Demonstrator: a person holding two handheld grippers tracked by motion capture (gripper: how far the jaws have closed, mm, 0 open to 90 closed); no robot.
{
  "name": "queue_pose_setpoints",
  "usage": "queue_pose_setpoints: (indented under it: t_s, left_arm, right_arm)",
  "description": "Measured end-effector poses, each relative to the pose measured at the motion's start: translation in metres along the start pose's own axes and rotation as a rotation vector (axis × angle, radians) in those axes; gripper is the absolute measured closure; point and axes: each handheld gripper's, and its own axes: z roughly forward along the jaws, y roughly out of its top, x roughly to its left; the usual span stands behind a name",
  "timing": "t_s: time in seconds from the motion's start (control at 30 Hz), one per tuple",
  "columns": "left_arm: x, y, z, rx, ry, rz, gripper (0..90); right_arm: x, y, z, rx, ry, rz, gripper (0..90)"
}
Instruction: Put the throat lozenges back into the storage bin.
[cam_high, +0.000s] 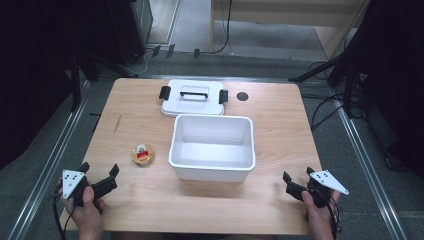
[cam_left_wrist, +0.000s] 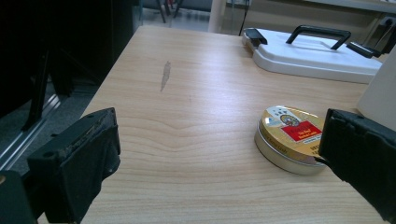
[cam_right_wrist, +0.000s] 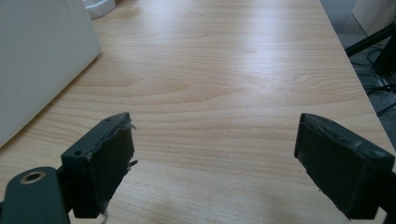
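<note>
A white open bin (cam_high: 212, 147) stands in the middle of the wooden table (cam_high: 280, 135), with nothing visible inside. Its white lid (cam_high: 193, 97), with a black handle and black side clips, lies flat behind it. A small round gold tin (cam_high: 143, 154) with a red label sits left of the bin. My left gripper (cam_high: 100, 168) is held near the front left corner, open and holding nothing. In the left gripper view the tin (cam_left_wrist: 292, 135) lies just ahead, close to the right-hand jaw. My right gripper (cam_high: 298, 174) rests open at the front right, holding nothing.
A small dark round hole (cam_high: 242, 96) marks the tabletop right of the lid. The bin's wall (cam_right_wrist: 37, 60) rises at the left of the right gripper view, with bare wood ahead of the jaws. Dark stands and cables surround the table on the floor.
</note>
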Motion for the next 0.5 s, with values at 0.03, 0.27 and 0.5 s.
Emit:
queue_pose_setpoints:
  t_s: [0.03,0.27,0.5]
  left_arm:
    - [0.000,0.000,0.000,0.000,0.000,0.000,0.0]
    - [0.001,0.007,0.007,0.088,-0.027,0.003,0.0]
    - [-0.009,0.016,0.011,0.152,-0.075,0.082,0.0]
  right_arm:
    - [0.000,0.000,0.000,0.000,0.001,0.000,12.4]
    - [0.000,0.000,0.001,0.006,0.010,-0.002,12.8]
    - [-0.001,0.001,0.001,0.011,0.016,0.006,12.9]
